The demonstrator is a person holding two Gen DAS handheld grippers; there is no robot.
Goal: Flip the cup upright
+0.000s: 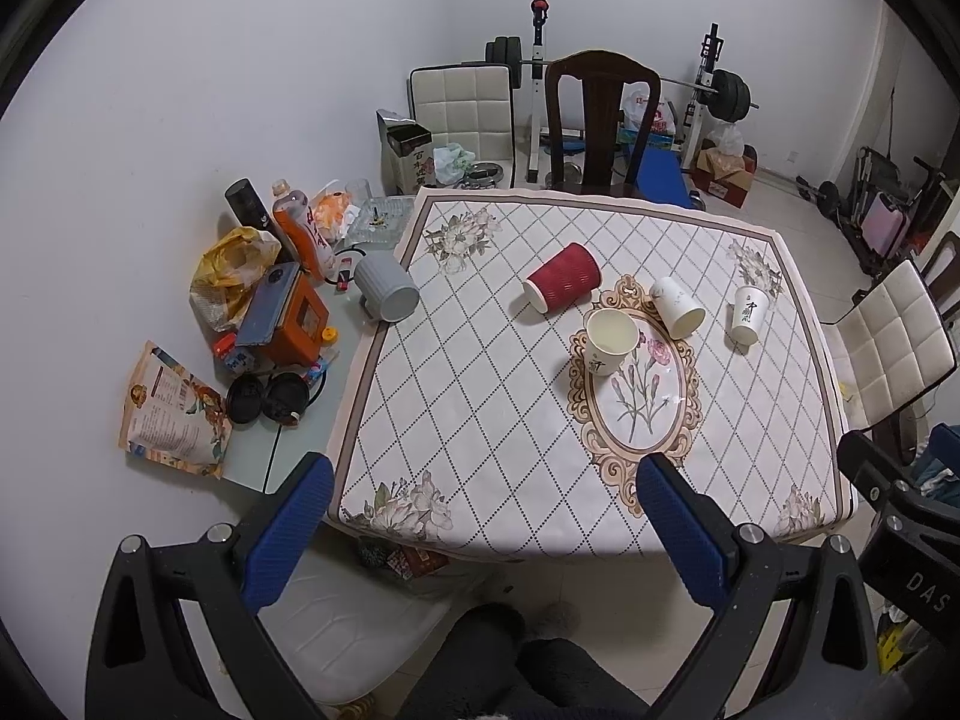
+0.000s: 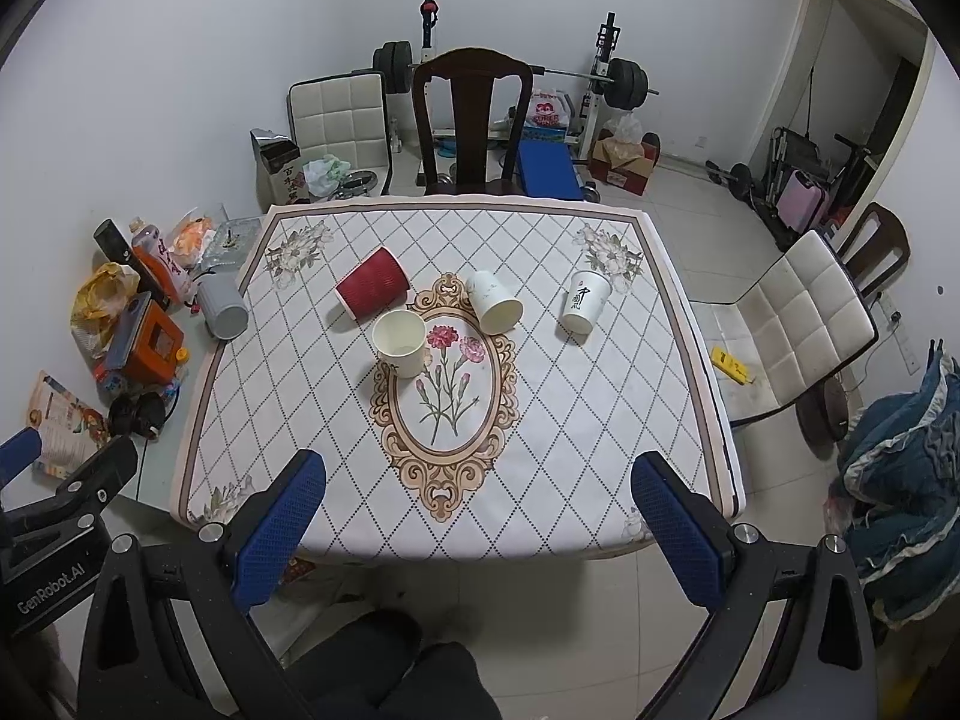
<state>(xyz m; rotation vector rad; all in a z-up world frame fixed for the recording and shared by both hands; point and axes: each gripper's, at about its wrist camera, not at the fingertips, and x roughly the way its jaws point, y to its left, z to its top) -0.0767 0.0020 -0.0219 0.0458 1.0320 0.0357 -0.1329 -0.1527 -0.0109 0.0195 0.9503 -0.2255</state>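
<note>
On the patterned tablecloth a red ribbed cup lies on its side. A white cup also lies on its side. A white cup stands upright, mouth up. Another white cup with black writing stands mouth down at the right. My left gripper and my right gripper are both open and empty, held before the table's near edge, well short of the cups.
A grey cup lies among clutter on the side table at left: bottles, bags, an orange box. A dark wooden chair stands behind the table, a white padded chair at right. Gym gear lines the back wall.
</note>
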